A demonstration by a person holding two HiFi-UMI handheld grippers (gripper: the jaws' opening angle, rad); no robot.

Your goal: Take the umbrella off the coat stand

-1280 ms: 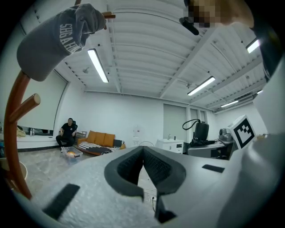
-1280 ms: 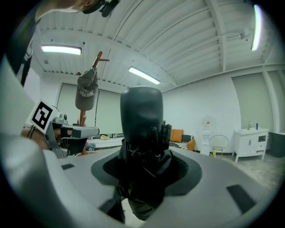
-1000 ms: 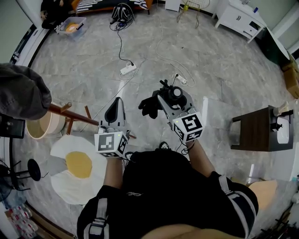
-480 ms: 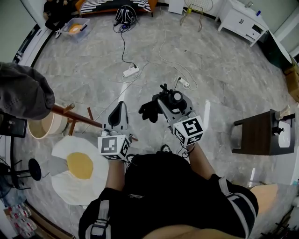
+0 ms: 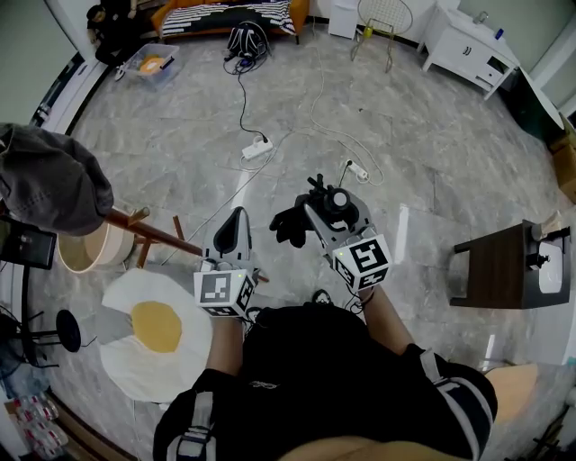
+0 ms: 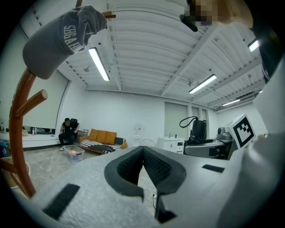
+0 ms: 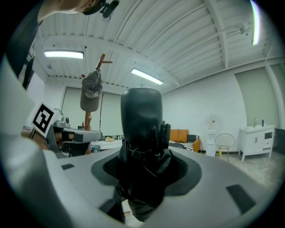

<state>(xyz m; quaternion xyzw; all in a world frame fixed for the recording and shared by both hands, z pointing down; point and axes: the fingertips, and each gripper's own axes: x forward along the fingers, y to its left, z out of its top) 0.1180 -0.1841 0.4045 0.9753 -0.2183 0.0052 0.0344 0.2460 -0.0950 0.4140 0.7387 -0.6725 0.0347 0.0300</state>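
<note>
The black folded umbrella (image 5: 290, 221) hangs between the jaws of my right gripper (image 5: 311, 191), which is shut on it. In the right gripper view the umbrella (image 7: 141, 133) stands upright in the right gripper (image 7: 143, 153), handle on top and fabric bunched below. It is clear of the brown wooden coat stand (image 5: 148, 230), which leans in from the left with a grey cap (image 5: 52, 185) on top. My left gripper (image 5: 236, 219) is beside the stand's lower branches. Its pads meet at the tip with nothing between them in the left gripper view (image 6: 142, 151).
A fried-egg rug (image 5: 148, 329) and a round tub (image 5: 83, 252) lie by the stand's foot. A white power strip (image 5: 256, 149) with cables crosses the marble floor ahead. A dark side table (image 5: 499, 266) stands at the right, a sofa (image 5: 225, 13) and white cabinet (image 5: 463, 45) far off.
</note>
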